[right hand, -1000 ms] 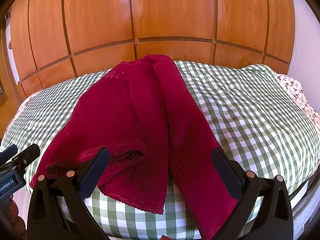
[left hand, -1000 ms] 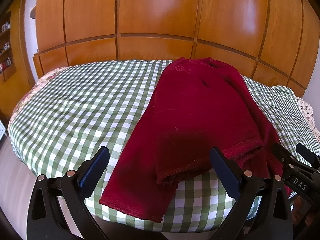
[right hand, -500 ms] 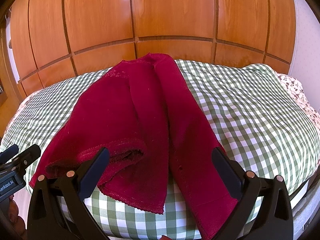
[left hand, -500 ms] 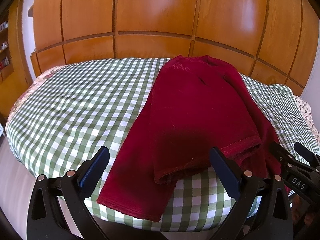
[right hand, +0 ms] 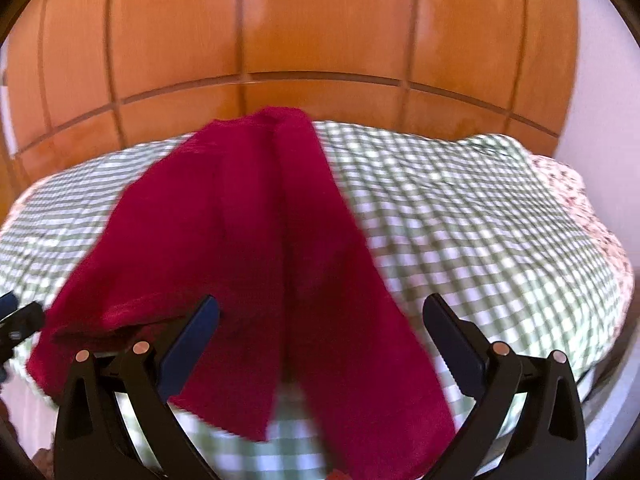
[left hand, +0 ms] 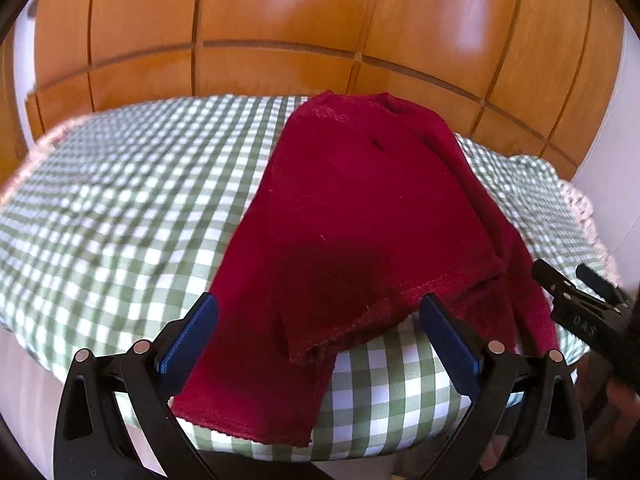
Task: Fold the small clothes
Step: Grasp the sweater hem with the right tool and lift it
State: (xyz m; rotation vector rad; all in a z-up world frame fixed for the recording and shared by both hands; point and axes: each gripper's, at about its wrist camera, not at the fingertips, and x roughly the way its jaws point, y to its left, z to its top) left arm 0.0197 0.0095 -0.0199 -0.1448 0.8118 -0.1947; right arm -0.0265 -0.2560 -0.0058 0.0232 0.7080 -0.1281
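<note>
Lying flat on the checked cloth (left hand: 120,208), a dark-red long-sleeved top (left hand: 360,216), both grippers' fingers (left hand: 450,342) spread, empty.

A dark red garment (left hand: 360,216) lies spread on a bed (left hand: 120,200) covered in a green-and-white checked cloth, its neckline at the far end near the wooden panelled wall (left hand: 280,20). One sleeve runs down to the near edge of the bed, and the hem is folded up across the body. The left hand-held gripper (left hand: 320,332) hovers low over the near edge with its blue-padded fingers (left hand: 188,336) spread wide, holding nothing. The right hand-held gripper (left hand: 576,300) pokes in at the right, beside the garment's other sleeve.
</note>
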